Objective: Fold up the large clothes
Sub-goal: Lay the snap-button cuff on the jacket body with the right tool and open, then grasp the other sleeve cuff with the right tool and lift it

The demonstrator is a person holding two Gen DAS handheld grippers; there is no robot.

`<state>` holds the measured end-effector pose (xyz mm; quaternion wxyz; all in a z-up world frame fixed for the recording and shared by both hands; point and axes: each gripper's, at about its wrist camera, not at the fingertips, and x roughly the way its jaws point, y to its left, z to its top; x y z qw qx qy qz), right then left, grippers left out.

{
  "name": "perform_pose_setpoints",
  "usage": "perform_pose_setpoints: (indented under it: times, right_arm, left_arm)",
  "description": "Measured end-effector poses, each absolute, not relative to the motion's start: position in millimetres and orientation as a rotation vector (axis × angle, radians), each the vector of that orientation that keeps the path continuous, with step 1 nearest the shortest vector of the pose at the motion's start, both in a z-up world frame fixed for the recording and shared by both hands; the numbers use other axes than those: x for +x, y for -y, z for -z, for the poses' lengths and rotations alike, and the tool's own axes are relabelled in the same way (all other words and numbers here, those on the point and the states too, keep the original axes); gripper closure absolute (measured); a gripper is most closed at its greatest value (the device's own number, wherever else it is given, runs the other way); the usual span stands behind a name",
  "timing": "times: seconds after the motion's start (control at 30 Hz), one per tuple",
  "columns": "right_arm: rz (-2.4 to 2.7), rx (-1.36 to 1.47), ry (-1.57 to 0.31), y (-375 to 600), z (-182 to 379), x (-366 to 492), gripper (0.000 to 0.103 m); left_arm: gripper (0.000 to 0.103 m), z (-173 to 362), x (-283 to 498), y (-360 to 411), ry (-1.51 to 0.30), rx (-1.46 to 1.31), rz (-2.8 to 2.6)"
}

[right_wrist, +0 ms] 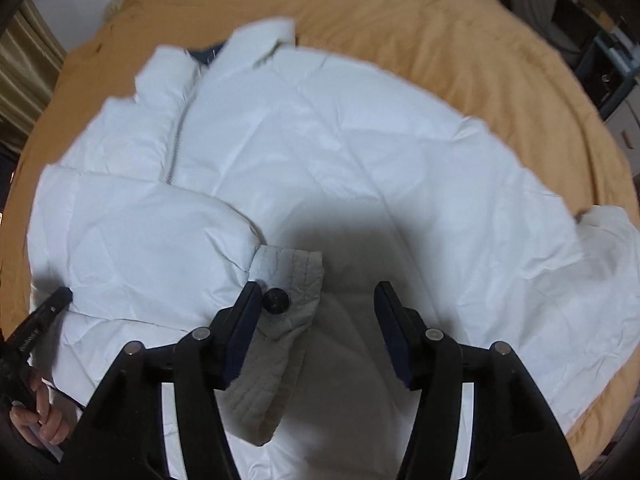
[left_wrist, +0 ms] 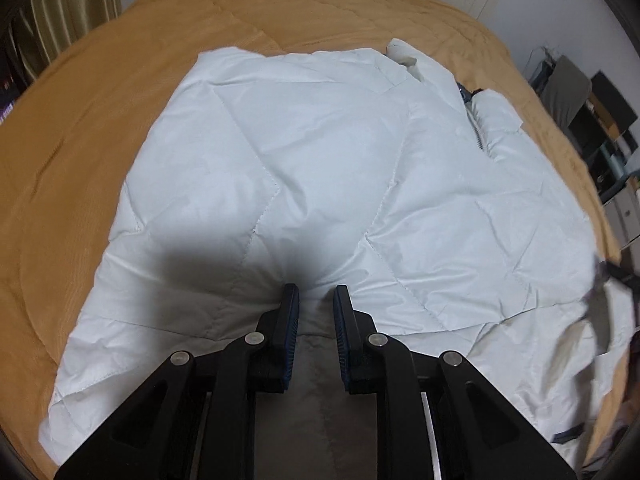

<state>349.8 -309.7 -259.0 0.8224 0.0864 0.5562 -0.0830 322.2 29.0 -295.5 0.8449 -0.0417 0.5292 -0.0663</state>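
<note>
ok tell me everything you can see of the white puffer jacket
The white puffer jacket is quilted in large stitched panels of thin, crinkly shell fabric and lies spread flat, front up, on the mustard-brown bedspread. Its metal zipper runs down from a raised collar with dark lining inside. One sleeve is folded across the body, its grey cuff carrying a dark snap button. The left hand-held gripper pinches its near edge.
</note>
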Motion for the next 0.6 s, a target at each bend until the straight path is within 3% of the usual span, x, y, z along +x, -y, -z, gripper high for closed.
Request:
perform_pose_setpoints:
  times: [0.07,0.17,0.43,0.6]
  right_arm:
    - [0.173,0.104,-1.036,285.9,225.5,332.7,0.044]
    - [-0.007,0.133,-1.017,254.9,213.8,324.9,0.044]
    - [0.024,0.21,-1.233,267.1,305.8,322.8,0.047]
    - [0.0,0.354,-1.19,301.5,296.0,312.8,0.049]
  left_arm:
    - [0.085,297.0,317.9,-22.6,-1.091,-0.036,0.128]
    - [0.085,297.3,315.6,-13.4,-1.076,0.009,0.114]
    - [0.085,297.5,309.9,-16.2,-1.086,-0.02,0.133]
    - [0.085,297.2,307.0,-15.1,-1.079,0.012,0.115]
